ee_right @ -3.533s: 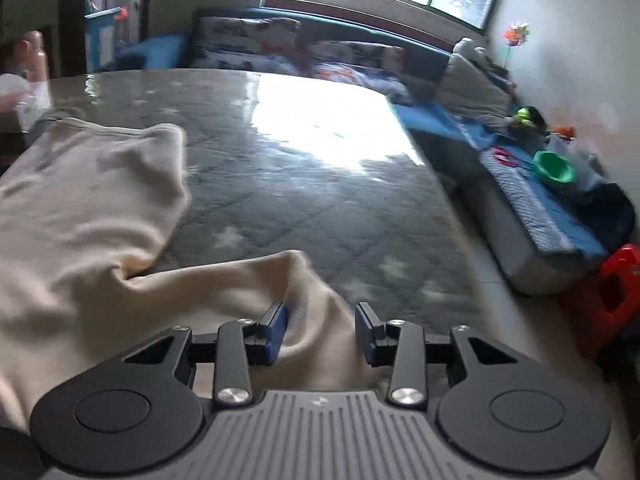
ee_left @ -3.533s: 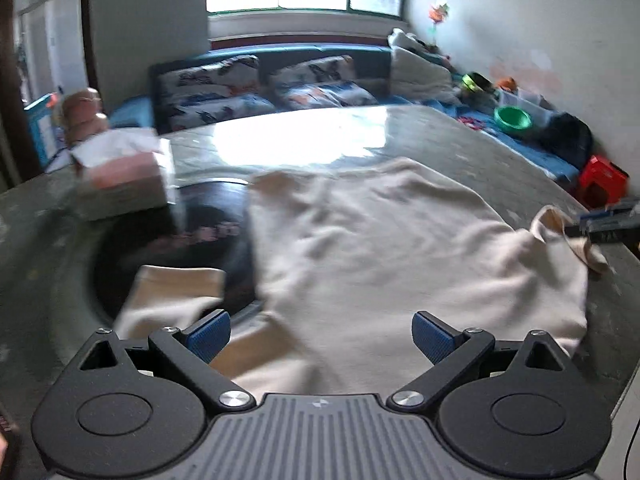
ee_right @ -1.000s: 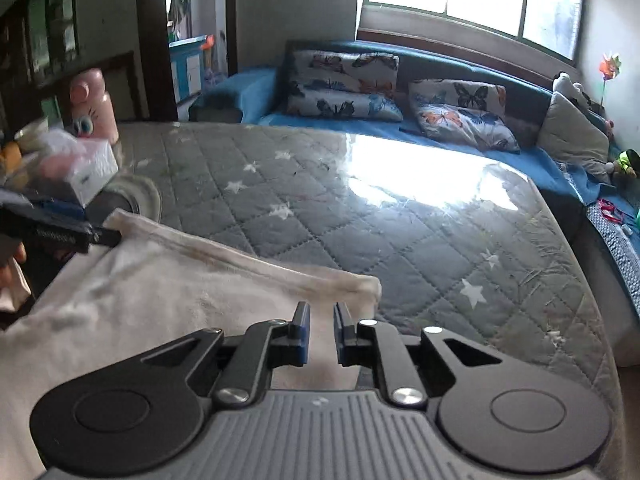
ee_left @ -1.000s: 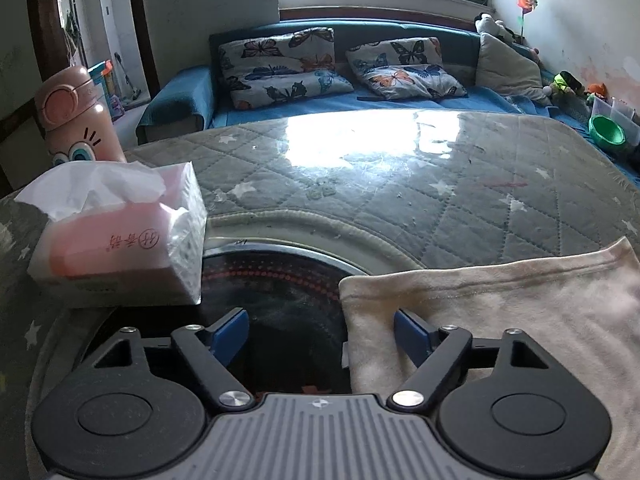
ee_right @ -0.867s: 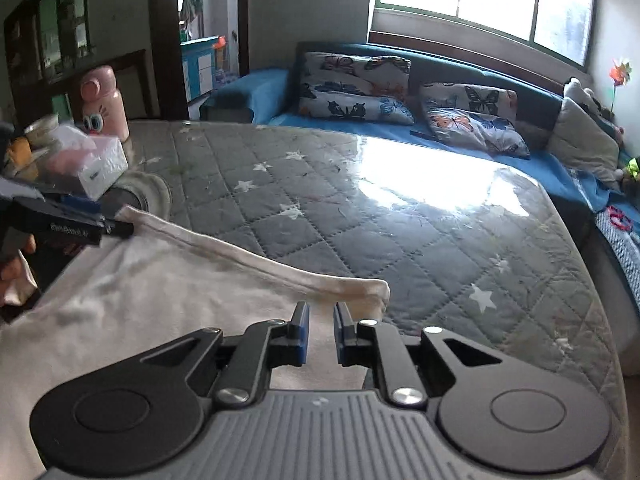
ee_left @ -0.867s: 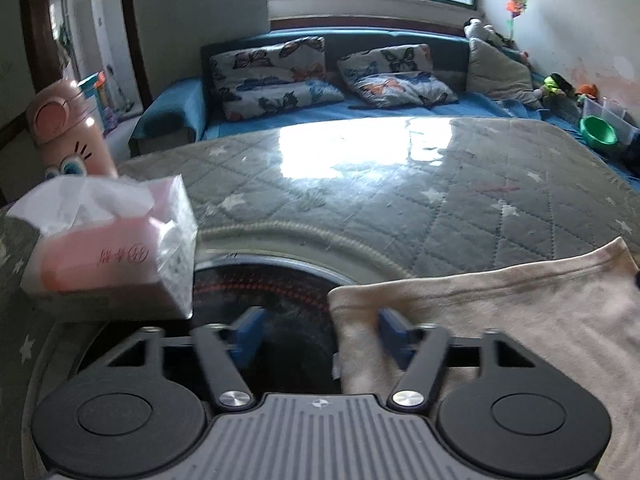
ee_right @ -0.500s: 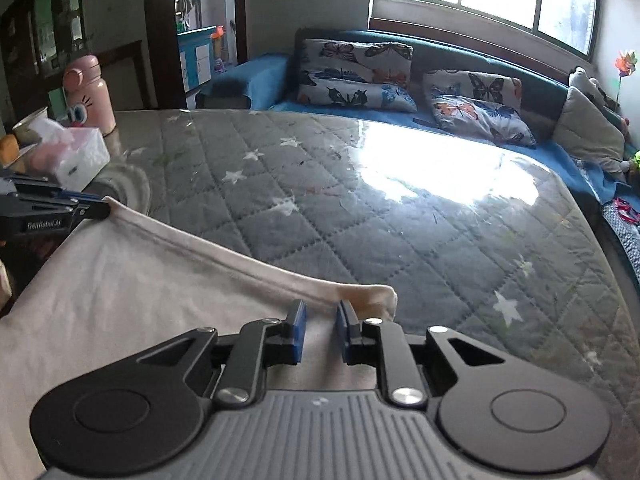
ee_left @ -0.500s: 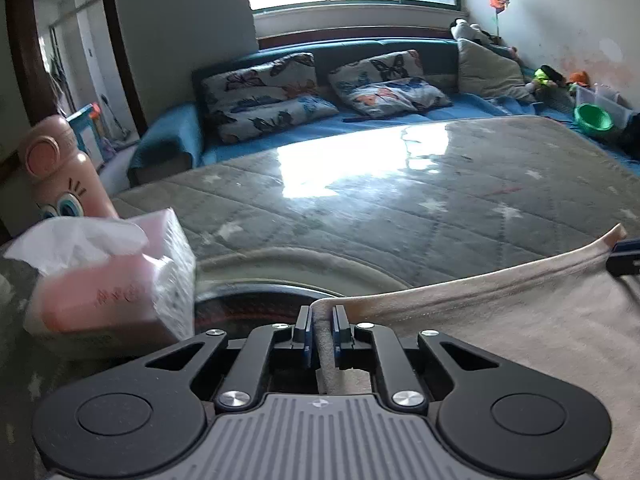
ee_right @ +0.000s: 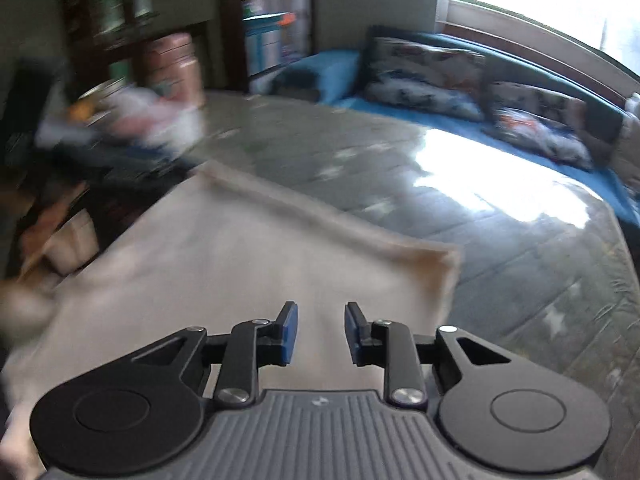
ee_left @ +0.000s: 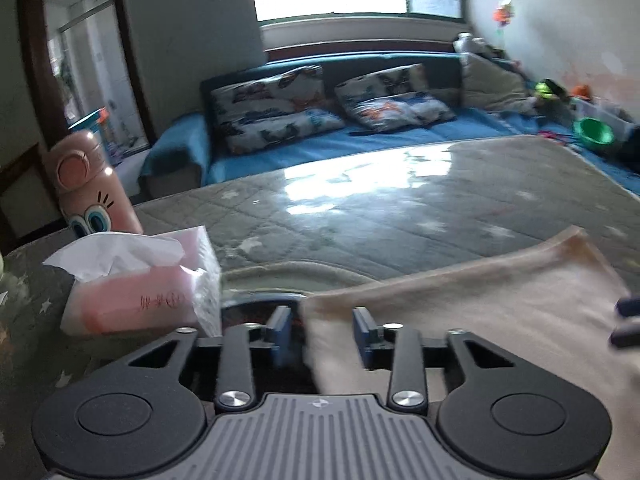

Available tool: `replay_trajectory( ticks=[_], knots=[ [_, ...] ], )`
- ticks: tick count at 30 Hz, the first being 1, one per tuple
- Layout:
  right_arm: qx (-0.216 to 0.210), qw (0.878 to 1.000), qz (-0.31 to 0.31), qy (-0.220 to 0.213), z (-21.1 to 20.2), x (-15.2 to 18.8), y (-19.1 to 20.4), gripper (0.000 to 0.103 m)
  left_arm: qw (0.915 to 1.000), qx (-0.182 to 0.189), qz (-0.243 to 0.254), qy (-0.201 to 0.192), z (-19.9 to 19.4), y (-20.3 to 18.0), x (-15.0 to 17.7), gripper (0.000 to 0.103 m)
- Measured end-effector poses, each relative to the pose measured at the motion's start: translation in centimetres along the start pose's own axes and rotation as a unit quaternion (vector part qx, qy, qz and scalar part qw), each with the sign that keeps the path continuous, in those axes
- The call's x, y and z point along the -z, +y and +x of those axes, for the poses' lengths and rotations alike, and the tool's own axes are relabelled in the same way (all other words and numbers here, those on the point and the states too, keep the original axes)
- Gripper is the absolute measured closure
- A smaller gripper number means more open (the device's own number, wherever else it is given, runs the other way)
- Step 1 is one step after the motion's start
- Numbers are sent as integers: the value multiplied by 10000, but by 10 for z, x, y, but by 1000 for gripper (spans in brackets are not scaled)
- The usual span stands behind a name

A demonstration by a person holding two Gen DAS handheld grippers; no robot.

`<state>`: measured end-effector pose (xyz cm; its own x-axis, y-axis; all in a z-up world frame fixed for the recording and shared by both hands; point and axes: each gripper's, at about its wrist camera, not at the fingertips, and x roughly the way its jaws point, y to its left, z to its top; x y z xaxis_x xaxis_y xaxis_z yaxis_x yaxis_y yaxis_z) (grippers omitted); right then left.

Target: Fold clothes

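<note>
A cream garment (ee_left: 472,312) lies flat on the grey quilted table, its folded far edge running from near the tissue box to the right. In the right wrist view the garment (ee_right: 240,272) fills the lower left, with a brownish corner at the right. My left gripper (ee_left: 322,332) is open, its jaws either side of the garment's near left corner, not closed on it. My right gripper (ee_right: 318,332) is open above the cloth, behind the right corner. The right wrist view is blurred by motion.
A pink tissue box (ee_left: 136,284) and a pink bottle with cartoon eyes (ee_left: 90,188) stand at the table's left. A dark round inset (ee_left: 256,304) shows beside the garment. A blue sofa with butterfly pillows (ee_left: 332,112) lies beyond the table.
Both grippers were shut on the garment's far edge half a second ago and have now opened and let go. The cloth has settled flat and both grippers have drawn back.
</note>
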<state>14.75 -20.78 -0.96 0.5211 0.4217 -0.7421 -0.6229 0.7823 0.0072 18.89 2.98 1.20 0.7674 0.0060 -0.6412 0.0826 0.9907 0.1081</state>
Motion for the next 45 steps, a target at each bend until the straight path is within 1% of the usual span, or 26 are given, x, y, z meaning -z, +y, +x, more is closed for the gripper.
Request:
replay_trajectory(
  ticks=[2, 3, 6, 9, 12, 14, 16, 20, 23, 25, 26, 27, 28, 29, 30, 31, 33, 34, 36, 37, 39, 41, 43, 45],
  knots=[
    [-172, 9998, -124, 31, -16, 18, 19, 71, 9995, 282, 102, 3, -23, -11, 10, 58],
    [-248, 9995, -166, 30, -24, 27, 27, 70, 9990, 416, 145, 11, -34, -18, 16, 55],
    [-312, 9992, -234, -2, -44, 54, 51, 69, 9968, 755, 249, 72, -63, -37, 41, 51],
    [-275, 9994, -204, -24, -58, 76, 64, 69, 9936, 1083, 283, 170, -85, -59, 67, 50],
    [-109, 9997, -172, -151, -75, 94, 70, 65, 9921, 1226, 241, 142, -99, -75, 84, 47],
    [46, 9997, -9, -244, -89, 102, 64, 63, 9909, 1323, 229, 130, -107, -83, 93, 46],
    [168, 9994, 168, -249, -101, 111, 53, 60, 9899, 1392, 247, 112, -113, -89, 99, 43],
    [229, 9974, 684, -95, -112, 126, 24, 59, 9898, 1388, 293, 159, -117, -97, 108, 43],
    [699, 9947, 745, -88, -117, 133, -1, 59, 9903, 1343, 306, 209, -116, -99, 114, 43],
    [929, 9897, 1080, -162, -122, 133, -24, 59, 9908, 1292, 324, 234, -115, -99, 119, 42],
    [1313, 9835, 1216, -261, -127, 134, -38, 59, 9910, 1271, 332, 240, -115, -99, 121, 39],
    [1897, 9742, 1192, -285, -129, 133, -46, 58, 9912, 1258, 339, 236, -116, -99, 121, 38],
    [2509, 9612, 1112, -271, -129, 132, -51, 57, 9914, 1244, 346, 233, -116, -99, 122, 37],
    [2843, 9528, 1021, -300, -131, 131, -53, 58, 9915, 1231, 353, 230, -117, -99, 122, 37],
    [2841, 9530, 982, -386, -133, 130, -51, 58, 9917, 1217, 359, 227, -117, -99, 123, 37],
    [2749, 9554, 962, -487, -135, 129, -48, 58, 9918, 1206, 362, 228, -117, -99, 123, 36],
    [2208, 9688, 935, -629, -136, 128, -37, 59, 9920, 1185, 363, 241, -116, -99, 122, 35],
    [2020, 9737, 852, -623, -131, 127, -31, 59, 9921, 1171, 381, 240, -116, -100, 122, 35],
    [1886, 9784, 662, -526, -117, 126, -27, 59, 9921, 1163, 397, 238, -116, -100, 122, 35],
    [1852, 9792, 697, -452, -110, 126, -32, 59, 9921, 1164, 398, 237, -116, -100, 123, 34],
    [1839, 9779, 930, -353, -99, 128, -49, 59, 9921, 1167, 387, 235, -116, -98, 124, 33],
    [1877, 9736, 1262, -305, -92, 130, -68, 58, 9922, 1169, 376, 231, -116, -96, 125, 30],
    [2022, 9655, 1616, -301, -92, 134, -88, 54, 9922, 1170, 378, 220, -117, -95, 126, 29],
    [2211, 9567, 1864, -325, -95, 137, -102, 54, 9922, 1169, 371, 221, -117, -94, 126, 28]
  ],
)
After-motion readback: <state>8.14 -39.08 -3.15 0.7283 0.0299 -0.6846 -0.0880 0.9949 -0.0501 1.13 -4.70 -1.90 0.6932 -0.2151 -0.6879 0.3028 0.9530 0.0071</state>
